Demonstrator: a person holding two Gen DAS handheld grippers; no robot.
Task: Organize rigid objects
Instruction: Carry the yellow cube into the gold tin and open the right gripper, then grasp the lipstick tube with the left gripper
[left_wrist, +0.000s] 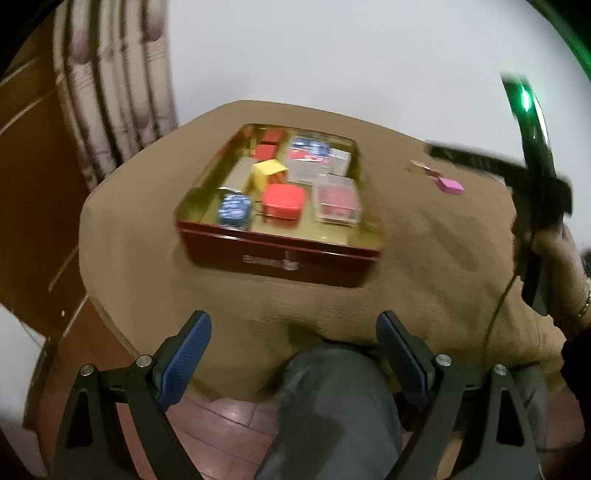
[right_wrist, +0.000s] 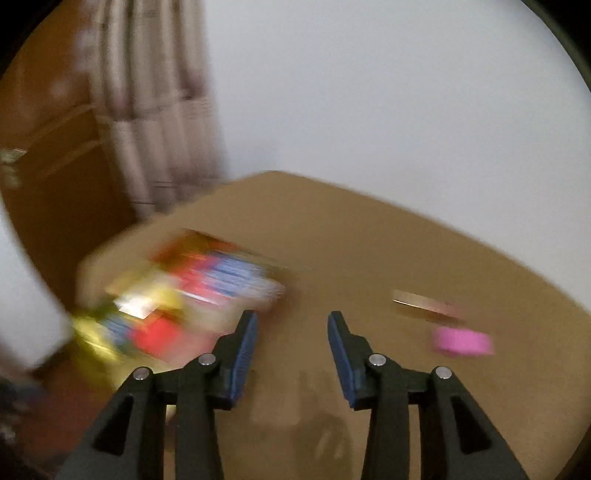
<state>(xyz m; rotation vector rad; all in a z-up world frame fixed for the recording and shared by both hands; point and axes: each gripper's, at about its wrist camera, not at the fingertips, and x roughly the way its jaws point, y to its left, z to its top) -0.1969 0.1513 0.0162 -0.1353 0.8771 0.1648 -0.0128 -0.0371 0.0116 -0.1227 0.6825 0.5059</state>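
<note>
A red tin (left_wrist: 280, 258) with a gold inside sits on the tan-clothed table (left_wrist: 424, 258). It holds several small items, among them a red box (left_wrist: 282, 201), a yellow box (left_wrist: 267, 171), a blue patterned piece (left_wrist: 234, 208) and a clear case (left_wrist: 338, 201). A small pink block (left_wrist: 450, 184) lies on the cloth to the tin's right. My left gripper (left_wrist: 293, 317) hangs open and empty at the table's near edge, short of the tin. In the blurred right wrist view my right gripper (right_wrist: 292, 315) is open with nothing between its pads, between the tin (right_wrist: 177, 314) and the pink block (right_wrist: 463, 341).
A thin flat brownish piece (right_wrist: 421, 302) lies just beyond the pink block. A person's grey-trousered knee (left_wrist: 332, 406) is under the table's near edge. A hand (left_wrist: 561, 266) shows at the right. A curtain (left_wrist: 110, 92) and a white wall stand behind the table.
</note>
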